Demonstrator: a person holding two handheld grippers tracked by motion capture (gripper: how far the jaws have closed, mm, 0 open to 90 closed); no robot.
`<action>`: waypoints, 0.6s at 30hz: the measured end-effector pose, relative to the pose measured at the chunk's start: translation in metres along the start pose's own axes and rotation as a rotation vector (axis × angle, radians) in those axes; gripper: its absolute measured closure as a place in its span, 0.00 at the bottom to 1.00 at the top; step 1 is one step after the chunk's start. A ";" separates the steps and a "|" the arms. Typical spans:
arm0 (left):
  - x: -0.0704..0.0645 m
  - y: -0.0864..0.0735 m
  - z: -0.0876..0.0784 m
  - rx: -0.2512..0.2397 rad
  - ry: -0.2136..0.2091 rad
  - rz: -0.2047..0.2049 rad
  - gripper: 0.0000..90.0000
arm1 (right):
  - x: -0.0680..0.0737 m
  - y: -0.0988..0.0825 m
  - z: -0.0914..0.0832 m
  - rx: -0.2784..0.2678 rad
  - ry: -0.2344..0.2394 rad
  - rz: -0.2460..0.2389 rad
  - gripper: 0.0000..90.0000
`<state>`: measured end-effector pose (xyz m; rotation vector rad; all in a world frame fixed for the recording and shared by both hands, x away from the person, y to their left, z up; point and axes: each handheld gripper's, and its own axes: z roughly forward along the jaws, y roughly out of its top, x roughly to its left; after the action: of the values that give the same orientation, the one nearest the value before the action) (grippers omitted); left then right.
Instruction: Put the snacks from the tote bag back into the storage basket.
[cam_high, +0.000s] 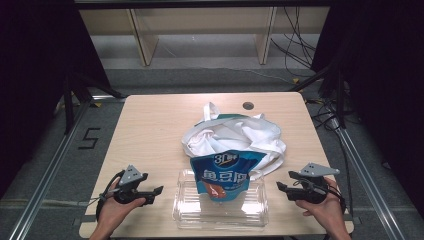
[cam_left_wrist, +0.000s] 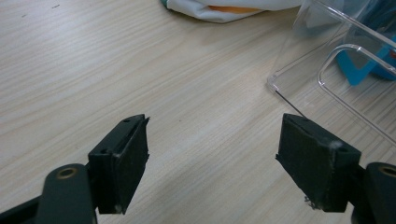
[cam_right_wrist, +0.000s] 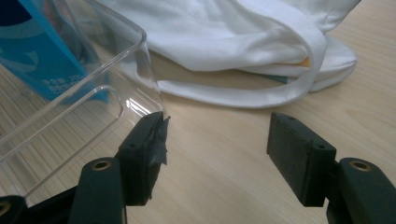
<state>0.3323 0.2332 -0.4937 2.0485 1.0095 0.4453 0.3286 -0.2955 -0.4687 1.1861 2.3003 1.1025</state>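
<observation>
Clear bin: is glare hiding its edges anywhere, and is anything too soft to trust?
High view: glare whitens the clear bin's near floor, its rim is faint, and the blue pouch's print is soft. Left gripper view: bin edges show as bright lines. Right gripper view: the bin wall reads crisply; the white bag looks slightly washed out.

Two matte black handheld two-jaw grippers: left gripper (cam_high: 150, 195), right gripper (cam_high: 286, 187). Topped each by a grey three-cornered plate (cam_high: 131, 173), dotted with small holes. Blocky rectangular black jaw pads (cam_left_wrist: 122, 161) with rough, frayed edges, fixed by small recessed screws. Brass-ringed pivot holes (cam_left_wrist: 67, 173) behind the pads. Thin black cable (cam_high: 106, 192) looping behind each grip. Bare forearms, no sleeves.
</observation>
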 end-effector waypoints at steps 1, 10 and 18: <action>0.000 0.000 0.000 -0.006 0.003 -0.006 0.26 | 0.001 -0.001 0.000 0.005 0.010 0.009 0.42; 0.000 0.000 0.000 0.012 -0.005 -0.002 0.26 | 0.002 -0.011 -0.002 0.015 0.006 0.018 0.40; 0.000 0.000 -0.001 0.019 -0.008 0.008 0.26 | -0.002 -0.019 -0.004 0.018 0.006 0.018 0.38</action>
<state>0.3319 0.2339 -0.4929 2.0702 1.0042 0.4325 0.3170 -0.3061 -0.4803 1.2144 2.3127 1.0957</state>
